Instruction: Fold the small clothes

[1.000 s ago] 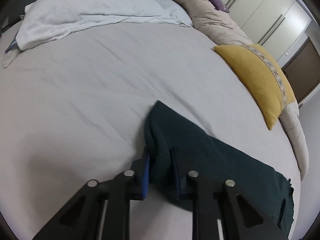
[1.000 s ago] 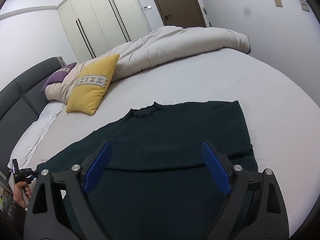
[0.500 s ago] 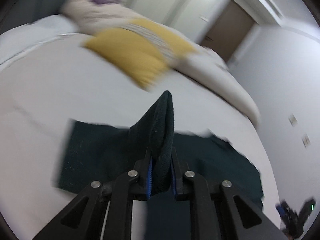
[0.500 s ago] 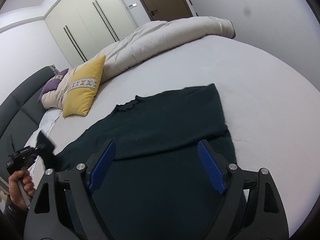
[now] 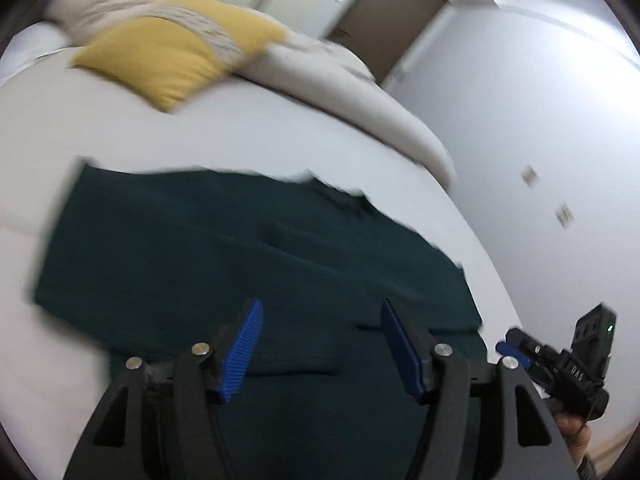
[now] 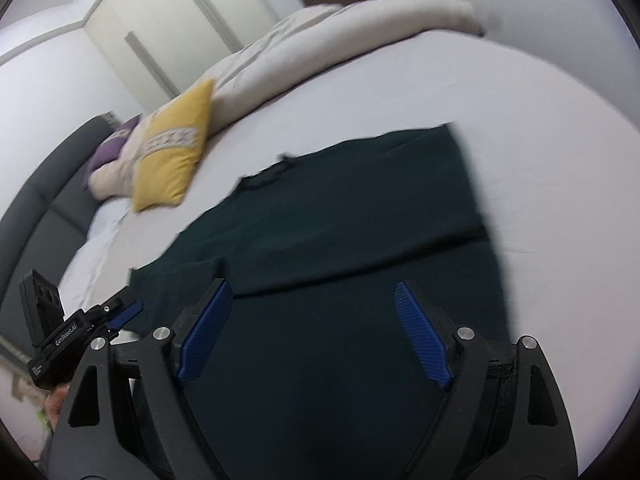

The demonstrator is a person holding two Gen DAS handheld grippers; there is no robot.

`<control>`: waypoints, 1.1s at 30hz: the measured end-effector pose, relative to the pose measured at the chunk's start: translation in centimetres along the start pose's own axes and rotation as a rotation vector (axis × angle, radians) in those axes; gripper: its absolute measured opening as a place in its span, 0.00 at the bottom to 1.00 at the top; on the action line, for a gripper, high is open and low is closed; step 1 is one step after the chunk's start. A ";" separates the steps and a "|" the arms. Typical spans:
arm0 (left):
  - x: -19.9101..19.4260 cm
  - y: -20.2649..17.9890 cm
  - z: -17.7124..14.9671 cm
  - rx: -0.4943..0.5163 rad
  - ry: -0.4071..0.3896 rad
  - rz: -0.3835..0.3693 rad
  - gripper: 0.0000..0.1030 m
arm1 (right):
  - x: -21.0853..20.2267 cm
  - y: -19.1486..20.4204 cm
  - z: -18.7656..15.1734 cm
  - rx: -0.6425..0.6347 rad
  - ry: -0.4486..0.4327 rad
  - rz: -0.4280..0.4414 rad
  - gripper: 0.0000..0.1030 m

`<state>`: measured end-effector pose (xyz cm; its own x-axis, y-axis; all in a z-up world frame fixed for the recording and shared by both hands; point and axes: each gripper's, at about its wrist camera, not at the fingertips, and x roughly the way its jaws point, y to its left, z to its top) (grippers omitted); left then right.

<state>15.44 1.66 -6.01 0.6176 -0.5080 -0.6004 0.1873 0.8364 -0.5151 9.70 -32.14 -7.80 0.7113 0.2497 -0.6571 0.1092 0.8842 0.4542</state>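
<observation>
A dark green knitted sweater (image 5: pixel 224 248) lies flat on the white bed, sleeves folded in over its body; it also shows in the right wrist view (image 6: pixel 360 216). My left gripper (image 5: pixel 320 344) is open and empty, hovering over the sweater's near part. My right gripper (image 6: pixel 312 332) is open and empty above the sweater's near edge. The left gripper shows from the side in the right wrist view (image 6: pixel 120 312), next to the folded sleeve. The right gripper shows at the right edge of the left wrist view (image 5: pixel 516 350).
A yellow cushion (image 5: pixel 160 60) and a beige duvet (image 5: pixel 352 96) lie along the far side of the bed. The dark headboard (image 6: pixel 44 200) is at left in the right wrist view. White sheet (image 6: pixel 560 160) surrounds the sweater. Wardrobes and a door stand behind.
My left gripper swung the sweater's sleeve over onto the body, then opened and let it go. The right gripper stayed open and shifted slightly.
</observation>
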 end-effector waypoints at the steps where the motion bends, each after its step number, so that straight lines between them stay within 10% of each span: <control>1: -1.0 2.1 0.9 -0.039 -0.019 0.024 0.63 | 1.0 1.0 0.2 -0.008 0.024 0.030 0.80; 6: -3.5 9.4 1.9 -0.158 -0.058 0.107 0.62 | 9.0 7.1 -0.2 -0.031 0.223 0.188 0.67; 11: -4.5 12.5 1.9 -0.201 -0.074 0.132 0.62 | 17.1 10.2 -2.8 0.003 0.411 0.108 0.50; 15: -4.5 13.5 2.0 -0.215 -0.073 0.135 0.62 | 17.6 12.2 -2.9 -0.056 0.381 0.082 0.07; 25: -4.1 12.8 3.7 -0.194 -0.084 0.154 0.65 | 9.7 10.8 4.2 -0.174 0.198 0.081 0.06; 33: 1.8 12.3 5.7 -0.162 0.020 0.248 0.70 | 13.3 0.2 5.2 -0.027 0.274 -0.041 0.06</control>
<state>23.20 12.21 -9.91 0.6140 -0.2972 -0.7312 -0.0931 0.8927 -0.4410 22.75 -30.68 -13.30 0.4920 0.3078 -0.8144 0.1127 0.9050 0.4102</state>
